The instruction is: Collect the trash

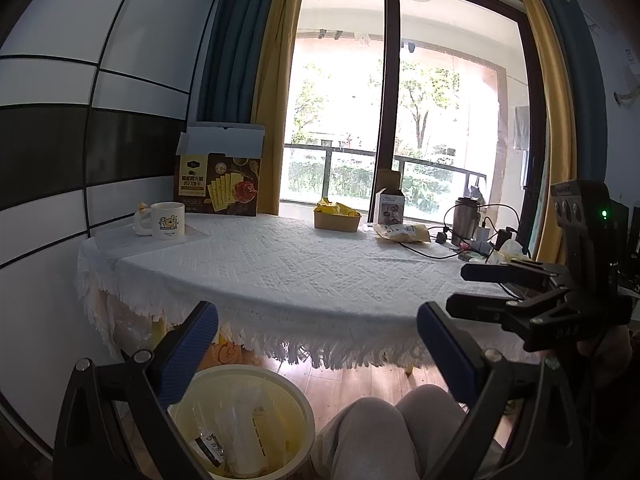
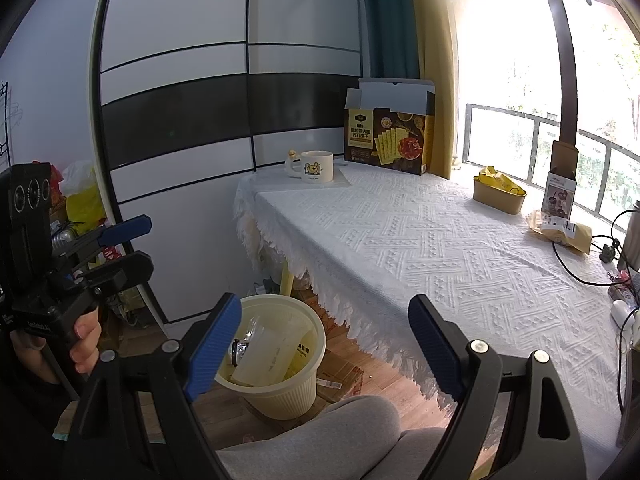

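A pale yellow trash bin (image 1: 298, 396) (image 2: 308, 384) stands on the floor below the table's front edge and holds plastic wrappers (image 1: 236, 432) (image 2: 264, 356). My left gripper (image 1: 318, 352) is open and empty, held above the bin; it also shows in the right wrist view (image 2: 138, 246). My right gripper (image 2: 325, 344) is open and empty in front of the table, and shows at the right of the left wrist view (image 1: 460, 288). On the table lie a yellow snack packet (image 1: 402, 234) (image 2: 560, 232) and a brown paper bowl (image 1: 337, 220) (image 2: 499, 199) with yellow wrappers.
The table with a white cloth (image 1: 280, 264) (image 2: 420, 240) carries a cracker box (image 1: 218, 184) (image 2: 388, 136), a mug (image 1: 166, 220) (image 2: 316, 166), a small carton (image 1: 390, 204) (image 2: 560, 192), a steel flask (image 1: 466, 218) and cables (image 1: 436, 254). My knees (image 1: 384, 428) are beside the bin.
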The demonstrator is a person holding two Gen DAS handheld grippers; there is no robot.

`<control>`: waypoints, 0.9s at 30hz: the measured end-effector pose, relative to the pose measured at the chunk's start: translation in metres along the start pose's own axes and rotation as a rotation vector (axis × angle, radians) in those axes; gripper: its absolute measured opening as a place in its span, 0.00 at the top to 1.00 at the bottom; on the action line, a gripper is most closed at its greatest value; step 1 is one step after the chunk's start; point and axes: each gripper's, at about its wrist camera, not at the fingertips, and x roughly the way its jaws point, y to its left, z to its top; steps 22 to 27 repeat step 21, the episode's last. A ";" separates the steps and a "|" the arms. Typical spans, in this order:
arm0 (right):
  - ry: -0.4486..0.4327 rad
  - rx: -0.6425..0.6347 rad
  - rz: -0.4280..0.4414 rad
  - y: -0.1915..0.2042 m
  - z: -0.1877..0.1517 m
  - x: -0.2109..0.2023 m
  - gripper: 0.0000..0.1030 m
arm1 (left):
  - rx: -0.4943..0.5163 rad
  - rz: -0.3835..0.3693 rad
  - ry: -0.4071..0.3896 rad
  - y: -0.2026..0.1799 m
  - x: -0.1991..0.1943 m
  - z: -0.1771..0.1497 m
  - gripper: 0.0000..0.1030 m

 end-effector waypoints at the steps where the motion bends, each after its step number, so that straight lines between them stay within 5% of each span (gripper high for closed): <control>1: 0.000 0.000 0.000 0.000 0.000 0.000 0.18 | 0.000 -0.002 0.001 0.001 0.000 0.001 0.03; 27: 0.000 0.003 -0.004 -0.001 0.001 -0.001 0.18 | 0.003 -0.014 0.001 0.001 0.001 0.002 0.03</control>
